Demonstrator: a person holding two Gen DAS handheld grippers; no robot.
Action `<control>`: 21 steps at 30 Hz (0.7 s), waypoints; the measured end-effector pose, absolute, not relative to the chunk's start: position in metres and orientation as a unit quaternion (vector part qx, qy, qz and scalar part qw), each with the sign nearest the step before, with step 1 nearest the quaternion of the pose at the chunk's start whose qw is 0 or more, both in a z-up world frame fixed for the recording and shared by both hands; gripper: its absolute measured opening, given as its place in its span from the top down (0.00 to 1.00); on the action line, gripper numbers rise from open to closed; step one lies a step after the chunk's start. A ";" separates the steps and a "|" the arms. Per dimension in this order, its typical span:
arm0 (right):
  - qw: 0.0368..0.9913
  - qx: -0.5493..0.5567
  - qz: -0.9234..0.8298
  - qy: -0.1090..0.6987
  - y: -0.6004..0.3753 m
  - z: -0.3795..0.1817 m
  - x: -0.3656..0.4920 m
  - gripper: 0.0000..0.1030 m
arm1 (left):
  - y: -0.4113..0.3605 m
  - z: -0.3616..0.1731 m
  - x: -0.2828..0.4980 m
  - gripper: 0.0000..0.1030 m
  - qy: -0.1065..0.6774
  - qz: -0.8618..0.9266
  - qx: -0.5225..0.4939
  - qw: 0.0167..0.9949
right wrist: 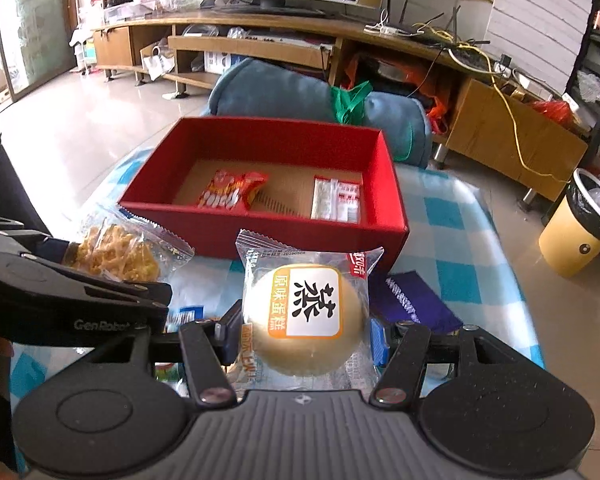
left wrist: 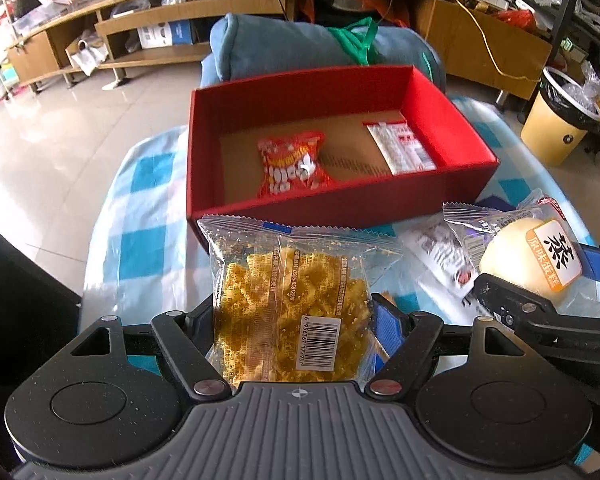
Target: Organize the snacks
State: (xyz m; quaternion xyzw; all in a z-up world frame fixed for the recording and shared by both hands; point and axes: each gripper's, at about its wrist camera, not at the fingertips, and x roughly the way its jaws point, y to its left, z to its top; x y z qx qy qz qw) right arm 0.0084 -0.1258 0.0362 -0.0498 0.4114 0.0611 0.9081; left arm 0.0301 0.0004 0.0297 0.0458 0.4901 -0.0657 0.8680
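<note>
Snacks are partly in the red box [left wrist: 340,208] already: a red packet [left wrist: 292,162] and a white packet [left wrist: 400,146] lie on its floor, apart. Left gripper [left wrist: 296,320] is closed on a clear bag of yellow fried snack [left wrist: 288,304], raised before the box. Right gripper [right wrist: 304,320] is closed on a wrapped steamed cake [right wrist: 306,312], above the checked cloth [right wrist: 452,216].

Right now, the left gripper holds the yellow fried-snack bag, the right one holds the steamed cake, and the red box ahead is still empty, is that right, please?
Not quite: the red box is not empty. The right wrist view shows a red snack packet and a white packet on its floor. The left gripper does hold the yellow fried-snack bag, the right gripper the steamed cake.
</note>
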 end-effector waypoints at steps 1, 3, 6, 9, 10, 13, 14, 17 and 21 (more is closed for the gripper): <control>0.909 -0.050 0.060 0.408 -0.126 0.038 0.010 0.47 | 0.000 0.031 0.032 0.22 0.488 -0.064 0.046 0.869; 0.912 -0.050 0.057 0.403 -0.127 0.041 0.012 0.47 | -0.002 0.034 0.037 0.22 0.484 -0.064 0.047 0.872; 0.916 -0.048 0.055 0.396 -0.128 0.045 0.018 0.47 | -0.004 0.038 0.044 0.22 0.477 -0.062 0.049 0.875; 0.918 -0.049 0.053 0.390 -0.130 0.049 0.025 0.47 | -0.006 0.041 0.050 0.22 0.473 -0.060 0.048 0.878; 0.919 -0.049 0.052 0.388 -0.130 0.051 0.027 0.47 | -0.006 0.042 0.053 0.22 0.471 -0.059 0.048 0.879; 0.921 -0.049 0.049 0.384 -0.132 0.053 0.035 0.47 | -0.008 0.045 0.059 0.22 0.467 -0.057 0.049 0.881; 0.921 -0.050 0.048 0.383 -0.133 0.054 0.038 0.47 | -0.009 0.046 0.061 0.22 0.466 -0.057 0.050 0.881; 0.922 -0.051 0.046 0.382 -0.134 0.054 0.044 0.47 | -0.012 0.046 0.066 0.22 0.463 -0.055 0.054 0.883; 0.922 -0.053 0.045 0.381 -0.135 0.055 0.052 0.47 | -0.014 0.048 0.072 0.22 0.461 -0.052 0.055 0.884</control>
